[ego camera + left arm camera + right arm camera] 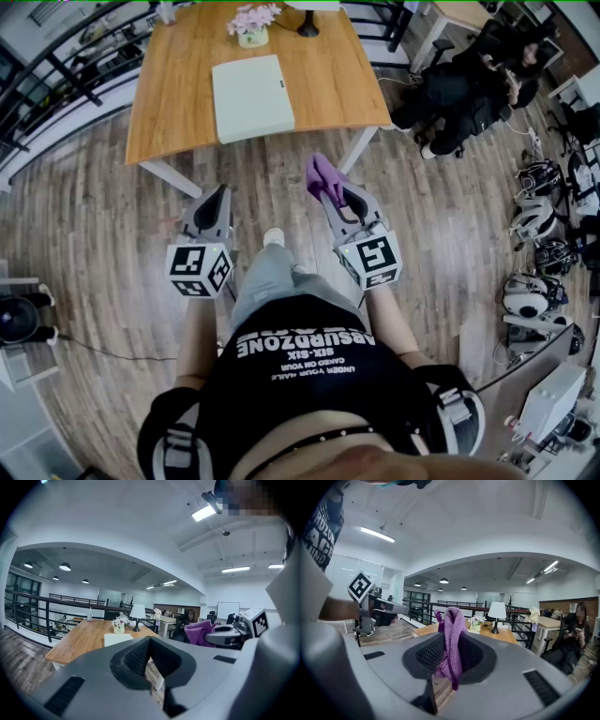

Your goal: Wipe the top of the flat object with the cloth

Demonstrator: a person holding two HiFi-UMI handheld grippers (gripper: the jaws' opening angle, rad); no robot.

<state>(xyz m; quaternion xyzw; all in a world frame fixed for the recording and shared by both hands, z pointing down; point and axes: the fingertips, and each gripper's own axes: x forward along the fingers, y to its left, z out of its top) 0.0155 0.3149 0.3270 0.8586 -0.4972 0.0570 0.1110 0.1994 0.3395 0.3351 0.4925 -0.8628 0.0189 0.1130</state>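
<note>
Open-plan office. Wooden table (178, 103) with lamp (497, 613) and flower pot (252, 26). Black railing (42, 603) behind it. Whiteboard (227, 610) on far wall, strip lights (236, 569) on white ceiling. Seated person (464, 89) by other desks (551, 620). Wood plank floor (84, 225).

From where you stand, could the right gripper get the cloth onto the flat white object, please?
Probably yes, with a reach forward. The right gripper, shut on the purple cloth, hangs short of the table; the flat white object lies near its front edge, with nothing between.
</note>
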